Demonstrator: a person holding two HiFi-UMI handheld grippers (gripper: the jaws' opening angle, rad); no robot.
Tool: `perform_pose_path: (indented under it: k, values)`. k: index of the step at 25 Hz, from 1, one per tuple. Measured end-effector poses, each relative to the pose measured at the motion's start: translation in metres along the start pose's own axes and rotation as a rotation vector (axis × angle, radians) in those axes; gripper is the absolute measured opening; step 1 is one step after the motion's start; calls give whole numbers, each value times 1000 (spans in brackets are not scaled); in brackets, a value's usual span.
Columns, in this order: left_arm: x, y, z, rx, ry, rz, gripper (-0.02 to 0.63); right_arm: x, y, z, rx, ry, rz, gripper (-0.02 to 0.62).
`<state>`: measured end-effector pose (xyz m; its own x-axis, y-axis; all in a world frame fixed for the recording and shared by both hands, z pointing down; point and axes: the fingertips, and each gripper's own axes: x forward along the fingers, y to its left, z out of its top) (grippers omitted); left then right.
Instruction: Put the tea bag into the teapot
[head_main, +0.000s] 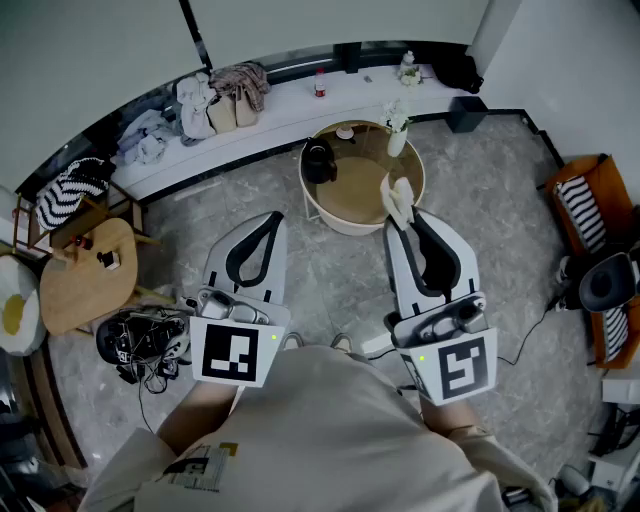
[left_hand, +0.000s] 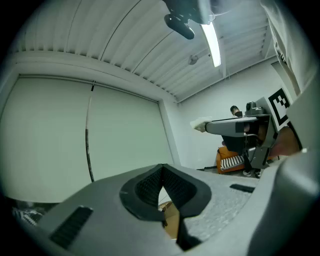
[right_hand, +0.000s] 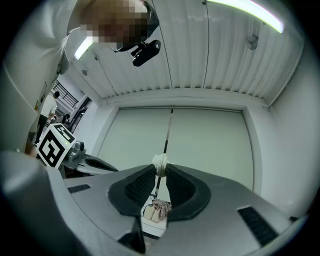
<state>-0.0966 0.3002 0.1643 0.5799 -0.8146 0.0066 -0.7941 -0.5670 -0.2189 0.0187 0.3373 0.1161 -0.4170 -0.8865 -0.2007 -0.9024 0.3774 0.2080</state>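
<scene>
In the head view my right gripper is held over the near edge of the round tan table, shut on a pale tea bag that sticks out past its tips. The right gripper view has the tea bag pinched between the jaw tips of that gripper. A black teapot stands on the table's left side, beyond and left of the tea bag. My left gripper hovers over the floor left of the table, jaws closed and empty, as its own view confirms.
A white vase with flowers and a small cup stand at the table's far side. Clothes and bags lie on the white bench behind. A wooden side table and black gear are at left, an orange chair at right.
</scene>
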Motion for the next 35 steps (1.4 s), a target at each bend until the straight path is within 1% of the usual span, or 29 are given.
perform_pose_path:
  k: [3,10,23,30,35]
  values:
    - [5,-6,-1,10,9,3,8,-2,-8,-5,46,8,-5,67]
    - [16,-12,-4,19,21,7,8,1,-23,-12,65,-12,13,67]
    - [33,-34,1,37,27,13,8,-9,-41,-23,71,4,51,69]
    - [51,-57,4,36,39,29,8,-21,-68,-32,85,6,65,69]
    - [52,-70,4,34,47,52,8,-31,-77,-33,89,-7,83,69]
